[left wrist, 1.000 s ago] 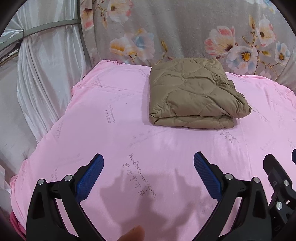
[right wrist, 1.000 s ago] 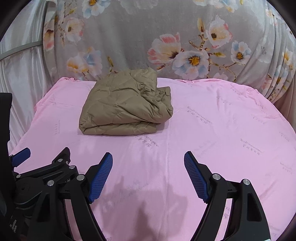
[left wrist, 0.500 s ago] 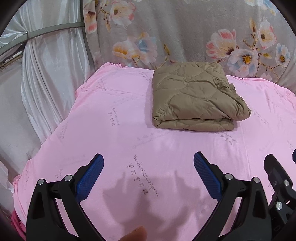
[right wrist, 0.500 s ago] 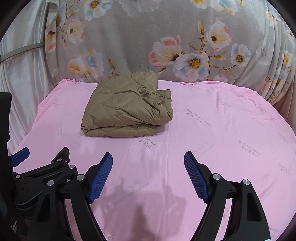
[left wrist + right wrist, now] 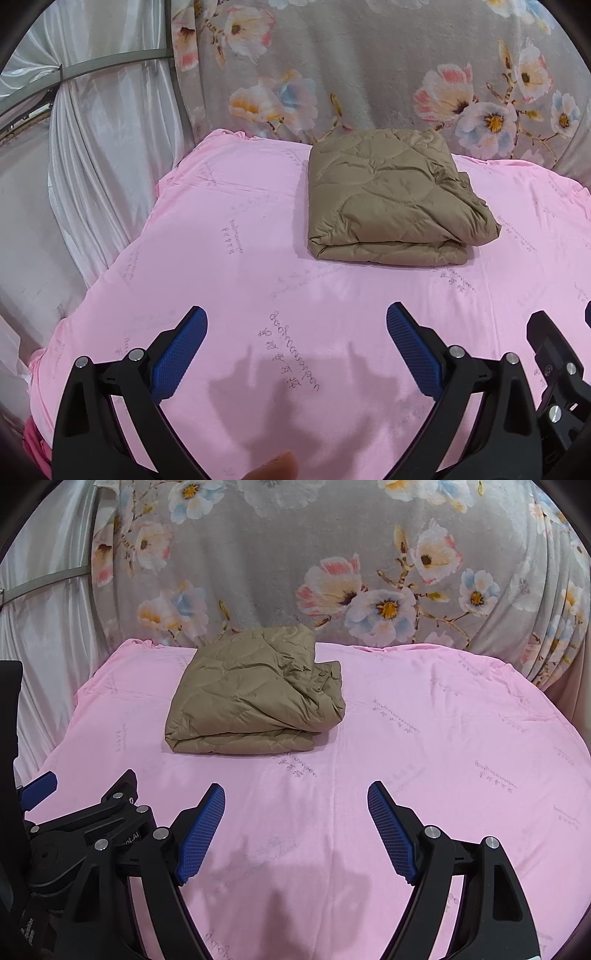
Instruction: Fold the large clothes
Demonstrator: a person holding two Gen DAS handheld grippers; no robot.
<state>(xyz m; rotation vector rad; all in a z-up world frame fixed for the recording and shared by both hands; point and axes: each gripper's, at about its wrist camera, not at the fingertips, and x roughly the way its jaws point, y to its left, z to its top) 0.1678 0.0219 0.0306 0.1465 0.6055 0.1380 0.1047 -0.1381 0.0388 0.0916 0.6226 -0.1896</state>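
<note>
A tan quilted garment (image 5: 391, 199) lies folded into a thick rectangle near the far edge of the pink bed sheet (image 5: 258, 258); the right wrist view shows the garment (image 5: 255, 698) left of centre. My left gripper (image 5: 297, 328) hovers open over bare sheet, well short of the garment, nothing between its blue pads. My right gripper (image 5: 295, 805) is open too, over the sheet (image 5: 443, 757), with nothing in it. The left gripper's black body (image 5: 85, 834) shows at the lower left of the right wrist view.
A grey floral blanket (image 5: 369, 74) hangs behind the bed. White satin drapes (image 5: 103, 147) and a metal rail (image 5: 110, 64) stand on the left. A fingertip (image 5: 273, 469) shows at the bottom edge of the left wrist view.
The left wrist view has shifted slightly, so the garment and the sheet's edge sit a little further right and lower in it. Both grippers stay open and empty; the garment has not moved.
</note>
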